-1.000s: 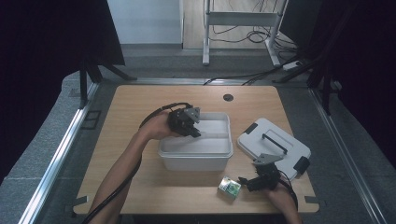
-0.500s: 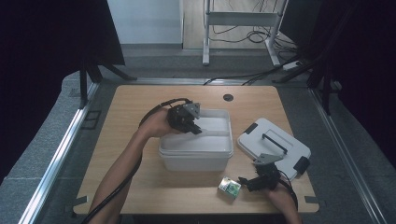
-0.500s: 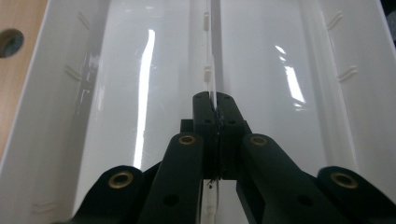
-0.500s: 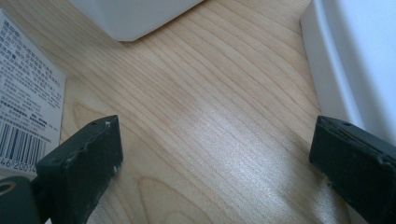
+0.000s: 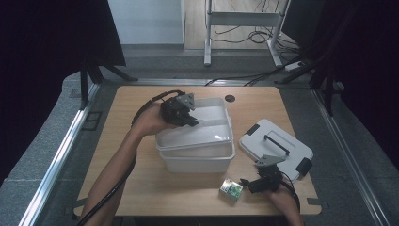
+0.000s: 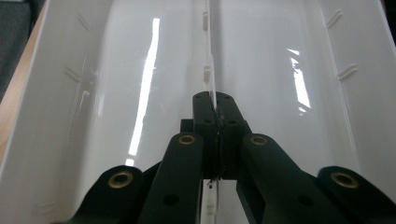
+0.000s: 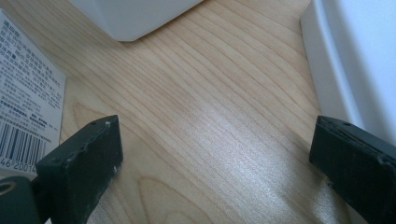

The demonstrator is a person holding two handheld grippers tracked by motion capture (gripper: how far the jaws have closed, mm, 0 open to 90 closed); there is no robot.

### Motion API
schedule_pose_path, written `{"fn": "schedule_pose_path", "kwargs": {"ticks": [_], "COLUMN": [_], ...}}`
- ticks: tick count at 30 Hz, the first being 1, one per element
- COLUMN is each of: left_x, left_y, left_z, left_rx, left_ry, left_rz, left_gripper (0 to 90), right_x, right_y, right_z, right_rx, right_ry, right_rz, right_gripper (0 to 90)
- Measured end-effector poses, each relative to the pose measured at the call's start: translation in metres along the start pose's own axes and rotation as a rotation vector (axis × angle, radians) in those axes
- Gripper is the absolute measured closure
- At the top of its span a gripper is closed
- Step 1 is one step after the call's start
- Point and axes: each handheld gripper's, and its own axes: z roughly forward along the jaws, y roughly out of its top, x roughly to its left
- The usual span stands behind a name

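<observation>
White inner tray (image 5: 195, 134) (pinched by left gripper (image 5: 188, 117)) now sits raised above its tub (image 5: 197, 162).

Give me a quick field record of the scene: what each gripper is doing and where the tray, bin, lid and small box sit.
left gripper: shut on the centre divider of the inner tray
inner tray: white, two compartments, lifted and tilted above the bin
bin: white, on the table, under the tray
right gripper: open, holding nothing, low over the wood
small box: green and white, on the table beside the right gripper's jaws
lid: white with dark handle, flat on the table right of the bin
table: light wood
</observation>
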Motion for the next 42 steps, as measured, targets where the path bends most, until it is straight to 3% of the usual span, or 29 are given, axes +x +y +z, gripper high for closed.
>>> {"fn": "schedule_pose_path", "kwargs": {"ticks": [13, 27, 31, 42], "left_x": [0.012, 0.019, 0.021, 0.025], "left_y": [-0.026, -0.054, -0.066, -0.095], "left_z": [-0.021, -0.045, -0.056, -0.083], "left_rx": [0.027, 0.035, 0.033, 0.039], "left_ry": [0.112, 0.204, 0.237, 0.310], "left_rz": [-0.149, -0.267, -0.320, -0.396], "left_gripper": [89.1, 89.1, 89.0, 89.0], "right_x": [0.000, 0.000, 0.000, 0.000], "right_y": [0.000, 0.000, 0.000, 0.000], "right_z": [0.000, 0.000, 0.000, 0.000], "right_rx": [0.000, 0.000, 0.001, 0.001], "right_ry": [0.000, 0.000, 0.000, 0.000], "right_rz": [0.001, 0.002, 0.003, 0.003], "right_gripper": [2.1, 2.1, 2.1, 2.1]}}
